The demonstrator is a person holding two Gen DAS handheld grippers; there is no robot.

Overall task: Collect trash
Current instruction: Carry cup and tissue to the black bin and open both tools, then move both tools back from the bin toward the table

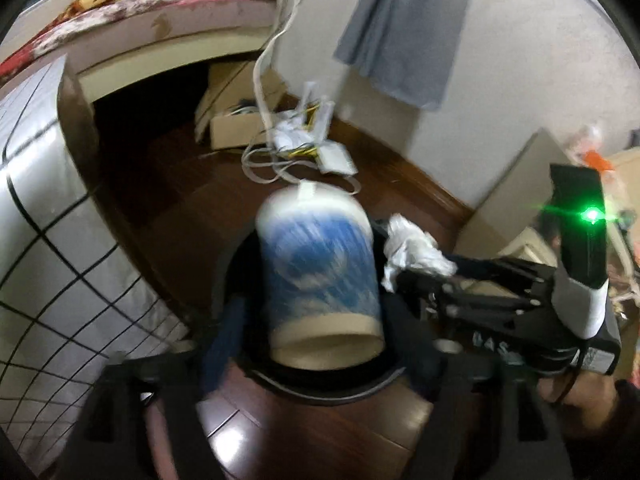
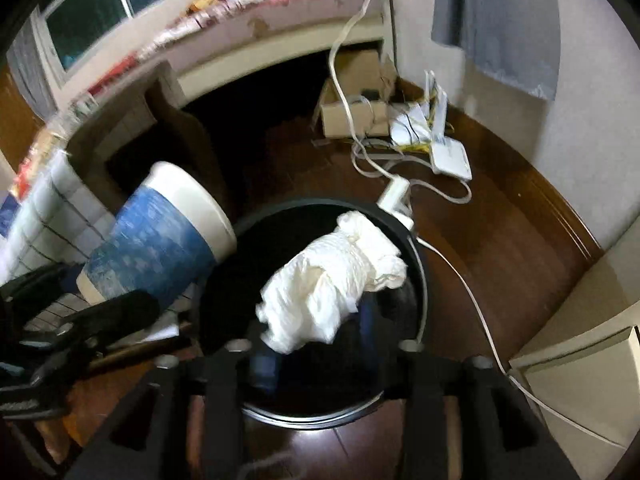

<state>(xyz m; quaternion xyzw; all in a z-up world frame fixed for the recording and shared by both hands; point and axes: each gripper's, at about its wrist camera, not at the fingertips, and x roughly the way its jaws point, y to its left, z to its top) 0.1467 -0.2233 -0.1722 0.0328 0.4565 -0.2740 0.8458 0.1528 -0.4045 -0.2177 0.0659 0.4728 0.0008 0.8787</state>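
Note:
A blue-and-white paper cup hangs mouth-down and blurred over a round black bin on the dark wood floor. My left gripper stands open around the cup, with a gap showing between its sides and the pads. In the right wrist view the cup tilts at the bin's left rim. A crumpled white tissue sits over the bin's mouth between the fingers of my right gripper, which stands open. The right gripper reaches in from the right, the tissue at its tip.
A white power strip and cord lie just behind the bin, with a white box, tangled cables and an open cardboard box farther back by the bed. A grid-patterned cover is at left. Cardboard boxes stand at right.

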